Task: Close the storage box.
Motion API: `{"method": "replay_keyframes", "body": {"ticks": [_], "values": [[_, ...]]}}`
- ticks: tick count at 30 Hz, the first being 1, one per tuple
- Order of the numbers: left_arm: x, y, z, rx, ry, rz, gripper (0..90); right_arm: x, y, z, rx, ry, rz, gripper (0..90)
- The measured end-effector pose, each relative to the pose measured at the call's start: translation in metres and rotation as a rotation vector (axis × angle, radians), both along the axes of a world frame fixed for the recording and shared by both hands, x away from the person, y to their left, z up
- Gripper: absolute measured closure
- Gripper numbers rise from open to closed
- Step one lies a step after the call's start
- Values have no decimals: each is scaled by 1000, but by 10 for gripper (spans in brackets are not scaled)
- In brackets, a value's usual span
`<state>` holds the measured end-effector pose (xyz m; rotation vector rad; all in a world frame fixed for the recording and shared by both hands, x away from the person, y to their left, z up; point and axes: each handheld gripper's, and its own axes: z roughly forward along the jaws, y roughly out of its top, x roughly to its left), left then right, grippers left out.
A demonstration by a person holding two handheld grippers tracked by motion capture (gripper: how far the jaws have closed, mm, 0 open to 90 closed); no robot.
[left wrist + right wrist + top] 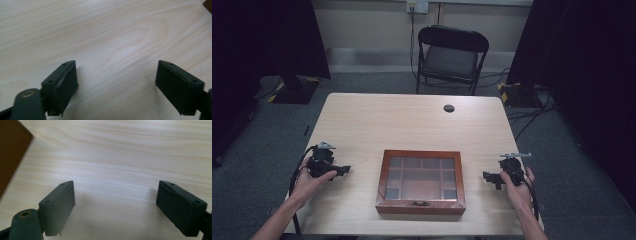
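Sitting near the front edge of the pale wooden table (412, 120), a reddish-brown wooden box with a glass-panelled lid (421, 181) lies closed and flat, and its small dark compartments show through the panes. A metal clasp (418, 203) sits at the middle of its near wall. To the box's left, the left gripper (343, 170) is held in the person's left hand (308, 184), low over bare tabletop and pointing toward the box but apart from it; its two black jaws stand wide apart with nothing between them, as the left gripper view shows over plain wood grain (107, 37). To the box's right, the right gripper (490, 179) is held in the right hand (518, 190), likewise aimed inward at the box and clear of it, its jaws also spread wide and empty. In the right gripper view a brown corner of the box (12, 150) enters at the upper left. Beyond the table's far edge stands a black folding chair (452, 55), and a round dark cable hole (449, 108) marks the tabletop's far side.
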<state>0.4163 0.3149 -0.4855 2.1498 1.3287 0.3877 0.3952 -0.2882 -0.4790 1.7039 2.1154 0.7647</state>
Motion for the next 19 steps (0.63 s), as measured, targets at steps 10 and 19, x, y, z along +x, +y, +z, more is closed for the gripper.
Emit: {"method": "replay_keyframes", "body": {"ticks": [10, 19], "values": [[-1, -11, -14, 2, -97, 51, 0, 3, 11, -19, -70, -133, -42, 0], [2, -13, -18, -25, -148, 36, 0, 3, 13, -22, -58, -179, -34, 0]]}}
